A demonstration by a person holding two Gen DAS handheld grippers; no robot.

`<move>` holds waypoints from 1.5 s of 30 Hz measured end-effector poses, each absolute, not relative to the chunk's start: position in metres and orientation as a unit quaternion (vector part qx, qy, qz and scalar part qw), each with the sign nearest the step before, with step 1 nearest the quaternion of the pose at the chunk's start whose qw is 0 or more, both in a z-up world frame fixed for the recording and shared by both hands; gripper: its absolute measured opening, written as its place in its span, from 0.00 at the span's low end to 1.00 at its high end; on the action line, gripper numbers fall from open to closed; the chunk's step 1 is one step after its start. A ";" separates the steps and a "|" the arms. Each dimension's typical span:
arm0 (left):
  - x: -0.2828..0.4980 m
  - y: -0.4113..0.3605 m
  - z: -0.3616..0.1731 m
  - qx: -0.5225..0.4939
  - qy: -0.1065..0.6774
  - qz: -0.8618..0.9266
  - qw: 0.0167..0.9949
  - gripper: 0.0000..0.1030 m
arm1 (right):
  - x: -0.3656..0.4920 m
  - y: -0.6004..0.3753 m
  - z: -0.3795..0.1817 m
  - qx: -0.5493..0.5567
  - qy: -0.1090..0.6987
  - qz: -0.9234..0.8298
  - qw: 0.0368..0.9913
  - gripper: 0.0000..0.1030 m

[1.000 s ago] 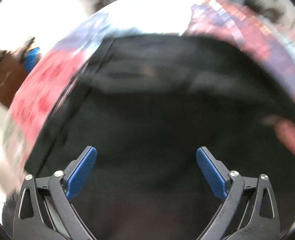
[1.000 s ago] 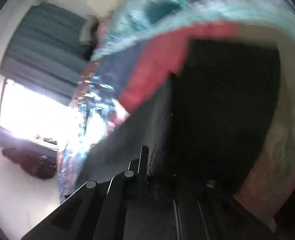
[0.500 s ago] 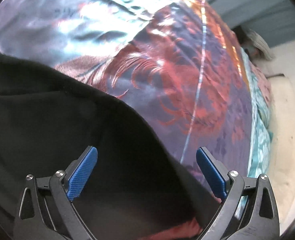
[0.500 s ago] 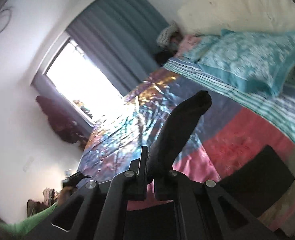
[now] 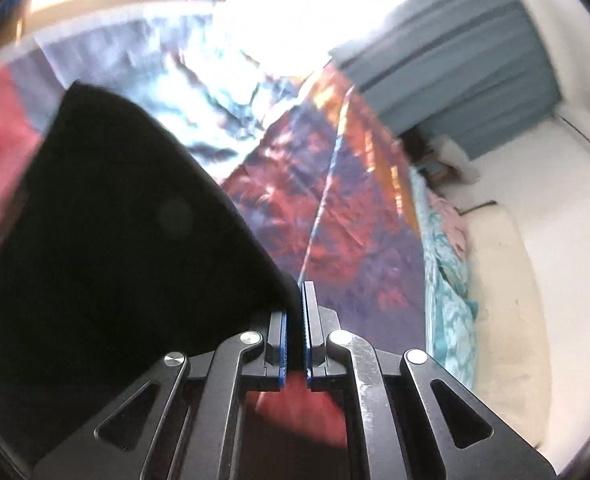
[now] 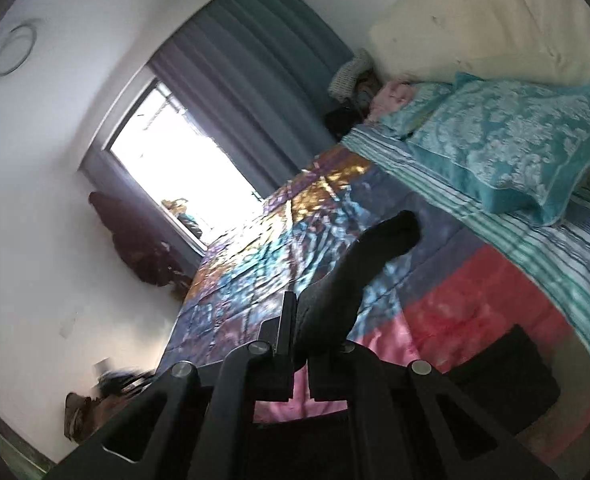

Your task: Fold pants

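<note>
Left gripper (image 5: 294, 316): seen from its own camera, it points out level over the bed, and the view is tilted. Its blue-lined jaws have just closed and now pinch a thin edge of the black pants (image 5: 107, 236) between them.

Pants at the left tool: the dark cloth spreads as a broad sheet up and to the left of the jaws. Its curved edge runs from the pinch point up toward the top left. The far end is blurred.

Right gripper (image 6: 301, 328): aimed a little downward across the bed, rolled so the room looks slanted. Its jaws are clamped together on a bunch of the same black pants (image 6: 355, 272).

Pants at the right tool: a dark tongue of cloth sticks out ahead of the jaws, long axis running up and to the right, ending in a rounded tip. More black cloth (image 6: 507, 368) lies on the bed below and right of the tool.

Bed cover (image 6: 455, 308): shiny patchwork of red, pink, blue and gold, ahead of and under both tools.

Pillow (image 6: 515, 140): turquoise patterned, far ahead to the right of the right tool.

Curtain (image 6: 263, 64): blue-grey, beside a bright window (image 6: 183, 156), ahead and left.
</note>
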State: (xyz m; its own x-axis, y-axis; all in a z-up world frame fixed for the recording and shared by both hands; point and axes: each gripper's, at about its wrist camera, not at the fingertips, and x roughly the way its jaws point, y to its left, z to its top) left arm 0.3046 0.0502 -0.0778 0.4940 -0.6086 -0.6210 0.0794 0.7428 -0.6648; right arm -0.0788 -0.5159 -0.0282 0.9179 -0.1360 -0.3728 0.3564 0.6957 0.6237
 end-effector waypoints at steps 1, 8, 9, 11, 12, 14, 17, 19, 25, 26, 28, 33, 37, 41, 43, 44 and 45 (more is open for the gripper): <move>0.276 0.062 -0.072 -0.277 0.450 -0.209 0.823 0.05 | -0.081 -0.522 -0.032 0.365 0.160 -0.143 0.906 0.05; 0.131 0.076 -0.181 -0.213 0.569 -0.152 0.780 0.05 | -0.105 -0.575 -0.160 0.415 0.326 -0.244 0.814 0.05; 0.127 0.073 -0.195 -0.204 0.580 -0.150 0.774 0.05 | -0.107 -0.578 -0.174 0.420 0.344 -0.251 0.802 0.05; 0.120 0.072 -0.208 -0.193 0.593 -0.140 0.769 0.04 | -0.110 -0.581 -0.205 0.429 0.385 -0.264 0.773 0.05; 0.119 0.072 -0.208 -0.195 0.593 -0.139 0.769 0.04 | -0.112 -0.580 -0.213 0.430 0.397 -0.271 0.764 0.05; 0.121 0.069 -0.204 -0.192 0.589 -0.143 0.772 0.04 | -0.114 -0.580 -0.217 0.424 0.409 -0.272 0.761 0.05; 0.128 0.062 -0.206 -0.184 0.585 -0.146 0.776 0.05 | -0.112 -0.581 -0.215 0.397 0.428 -0.272 0.765 0.05; 0.128 0.060 -0.207 -0.181 0.583 -0.145 0.779 0.05 | -0.108 -0.581 -0.208 0.373 0.430 -0.265 0.778 0.05; 0.118 0.058 -0.214 -0.142 0.573 -0.146 0.793 0.05 | -0.099 -0.579 -0.177 0.291 0.391 -0.256 0.835 0.05; 0.119 0.056 -0.220 -0.144 0.581 -0.145 0.788 0.05 | -0.098 -0.587 -0.196 0.301 0.422 -0.260 0.814 0.05; 0.118 0.057 -0.220 -0.149 0.581 -0.143 0.787 0.06 | -0.102 -0.595 -0.225 0.330 0.460 -0.261 0.782 0.05; 0.127 0.054 -0.208 -0.142 0.571 -0.152 0.794 0.06 | -0.099 -0.594 -0.213 0.316 0.448 -0.254 0.797 0.05; 0.137 0.051 -0.180 -0.159 0.535 -0.166 0.813 0.06 | -0.077 -0.594 -0.160 0.291 0.399 -0.229 0.839 0.05; 0.130 0.044 -0.177 -0.123 0.519 -0.165 0.830 0.06 | -0.073 -0.584 -0.116 0.244 0.360 -0.210 0.875 0.05; 0.126 0.042 -0.198 -0.112 0.549 -0.156 0.813 0.06 | -0.076 -0.590 -0.138 0.260 0.390 -0.220 0.856 0.05; 0.122 0.042 -0.212 -0.114 0.567 -0.152 0.802 0.06 | -0.081 -0.597 -0.160 0.283 0.412 -0.228 0.836 0.05; 0.121 0.041 -0.218 -0.111 0.571 -0.150 0.799 0.06 | -0.086 -0.602 -0.181 0.299 0.436 -0.233 0.816 0.05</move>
